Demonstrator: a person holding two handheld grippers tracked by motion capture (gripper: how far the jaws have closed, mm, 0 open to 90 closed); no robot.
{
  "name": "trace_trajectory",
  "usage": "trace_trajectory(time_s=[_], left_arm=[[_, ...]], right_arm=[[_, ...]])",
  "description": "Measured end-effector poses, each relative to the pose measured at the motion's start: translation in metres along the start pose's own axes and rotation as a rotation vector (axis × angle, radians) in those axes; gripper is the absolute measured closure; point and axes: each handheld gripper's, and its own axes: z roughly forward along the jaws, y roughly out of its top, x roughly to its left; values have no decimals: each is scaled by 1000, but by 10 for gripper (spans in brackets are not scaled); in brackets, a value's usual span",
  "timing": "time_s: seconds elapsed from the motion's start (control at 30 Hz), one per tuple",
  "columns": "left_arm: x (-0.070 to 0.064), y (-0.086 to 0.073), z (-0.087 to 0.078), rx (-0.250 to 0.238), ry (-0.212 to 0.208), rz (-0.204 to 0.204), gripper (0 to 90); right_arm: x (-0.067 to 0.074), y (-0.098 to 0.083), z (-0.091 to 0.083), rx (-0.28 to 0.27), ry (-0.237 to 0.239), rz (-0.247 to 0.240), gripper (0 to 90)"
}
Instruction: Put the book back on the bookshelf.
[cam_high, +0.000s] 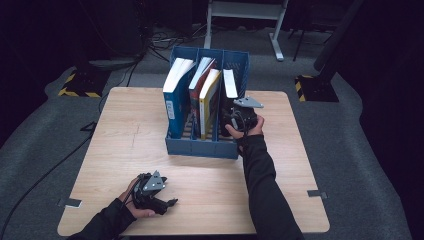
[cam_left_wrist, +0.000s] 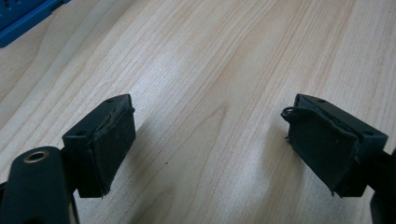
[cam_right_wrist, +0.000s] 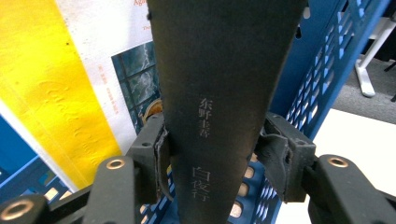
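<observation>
Right gripper (cam_right_wrist: 212, 154), lower centre of the right gripper view: jaws clamped on the spine of a black book (cam_right_wrist: 219, 84), one pad pressing each side. White characters run down the spine between the pads. The book fills the middle of that frame from top to bottom.

High view: right gripper (cam_high: 239, 116) sits just right of centre, at the right-hand slot of the blue file rack (cam_high: 200, 147). The black book (cam_high: 229, 85) stands in that slot, white page edge up, its lower end at the gripper.

Other books in the rack, left of the black one: yellow book (cam_high: 209, 102), then a red-covered book (cam_high: 199, 82), then a blue book (cam_high: 174, 95) in the leftmost slot. In the right gripper view the yellow book (cam_right_wrist: 51, 84) shows at left, and the perforated blue rack wall (cam_right_wrist: 317, 79) at right.

Left gripper (cam_left_wrist: 210, 149): jaws wide apart, nothing between them, bare wooden table (cam_left_wrist: 224, 60) underneath. Whether the pads touch the tabletop, can't tell. Blue rack corner at the upper left of the left gripper view.

High view: left gripper (cam_high: 167, 202) at lower left, low over the table near its front edge, well apart from the rack.
</observation>
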Motion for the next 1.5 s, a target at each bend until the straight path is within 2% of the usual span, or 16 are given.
trace_trajectory(time_s=[0.23,0.53,0.57,0.73,0.9,1.03,1.2,1.5], left_arm=[[0,0,0,0,0,0,155],[0,0,0,0,-1,1,155],[0,0,0,0,-1,2,155],[1,0,0,1,-3,6,154],[1,0,0,2,-6,3,152],[1,0,1,1,-6,4,151],[1,1,1,1,-6,6,151],[1,1,1,1,-7,7,150]], right_arm=[[0,2,2,39,8,-25,441],[0,-3,-7,70,24,-67,413],[-1,-3,-10,76,38,-69,403],[-1,-6,-22,78,36,-121,388],[-3,-10,-34,92,60,-160,374],[-5,-14,-40,102,65,-170,371],[-9,-18,-53,93,64,-199,370],[-18,-28,-75,73,83,-213,367]])
